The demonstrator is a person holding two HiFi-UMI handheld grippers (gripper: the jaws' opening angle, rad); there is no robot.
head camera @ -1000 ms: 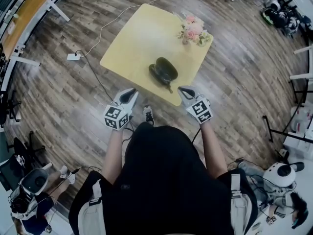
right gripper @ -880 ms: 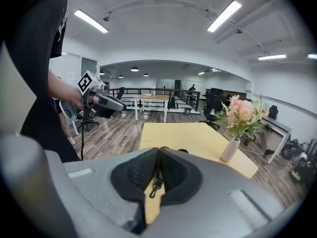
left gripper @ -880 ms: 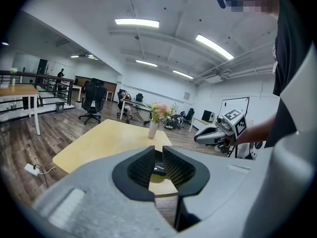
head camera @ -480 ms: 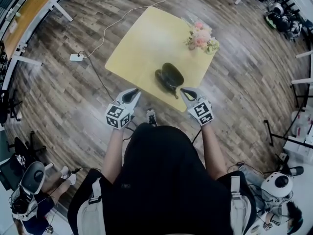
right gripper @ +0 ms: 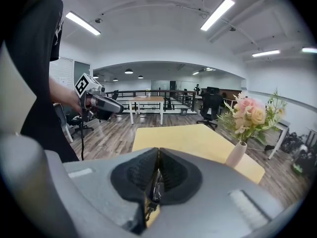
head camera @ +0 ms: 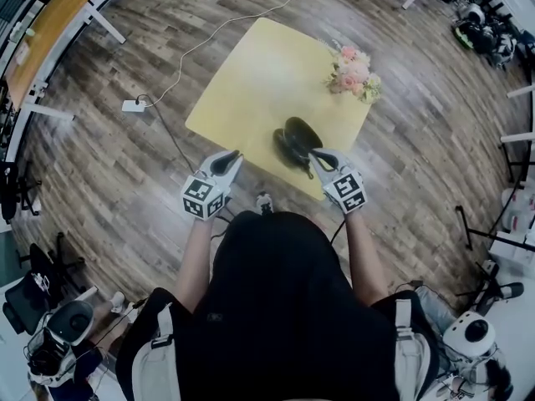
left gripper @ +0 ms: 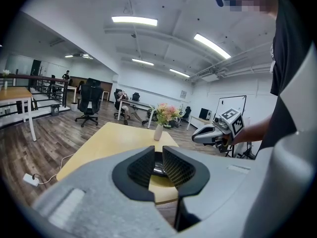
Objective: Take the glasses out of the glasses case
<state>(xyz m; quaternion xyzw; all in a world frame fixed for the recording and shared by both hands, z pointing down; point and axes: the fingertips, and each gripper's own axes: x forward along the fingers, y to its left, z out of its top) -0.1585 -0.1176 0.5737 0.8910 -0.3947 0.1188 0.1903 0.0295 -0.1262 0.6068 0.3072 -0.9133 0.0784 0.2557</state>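
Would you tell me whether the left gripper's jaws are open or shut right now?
Open. The left gripper shows a clear gap between its jaws, holding nothing; the glasses case is seen beyond it.

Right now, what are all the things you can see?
table: one, yellow, on the wooden floor
glasses case: one, dark, on the table's near edge
flowers: one bunch, pink, in a white vase at the table's right corner
power strip: one, white, on the floor left of the table
left gripper: one, grey, fingers apart, short of the table
right gripper: one, grey, fingers together, close to the case
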